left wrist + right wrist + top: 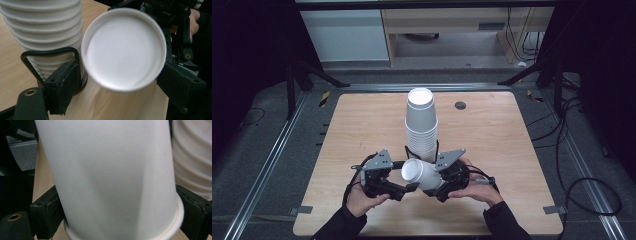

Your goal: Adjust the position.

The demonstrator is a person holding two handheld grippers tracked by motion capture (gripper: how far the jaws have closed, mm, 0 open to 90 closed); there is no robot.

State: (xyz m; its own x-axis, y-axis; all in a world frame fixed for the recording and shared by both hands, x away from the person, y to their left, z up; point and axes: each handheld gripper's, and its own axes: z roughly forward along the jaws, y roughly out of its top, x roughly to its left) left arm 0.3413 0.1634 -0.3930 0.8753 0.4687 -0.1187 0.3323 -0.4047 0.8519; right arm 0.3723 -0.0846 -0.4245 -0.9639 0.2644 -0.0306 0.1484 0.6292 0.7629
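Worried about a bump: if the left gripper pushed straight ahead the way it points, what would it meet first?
Probably the single paper cup, held sideways by the right gripper, its open mouth facing the left gripper.

Both forearms wear dark sleeves. The left tool (404,188) and right tool (432,191) are black, each topped by a grey three-cornered plate, with black cables and brass-coloured screw holes.
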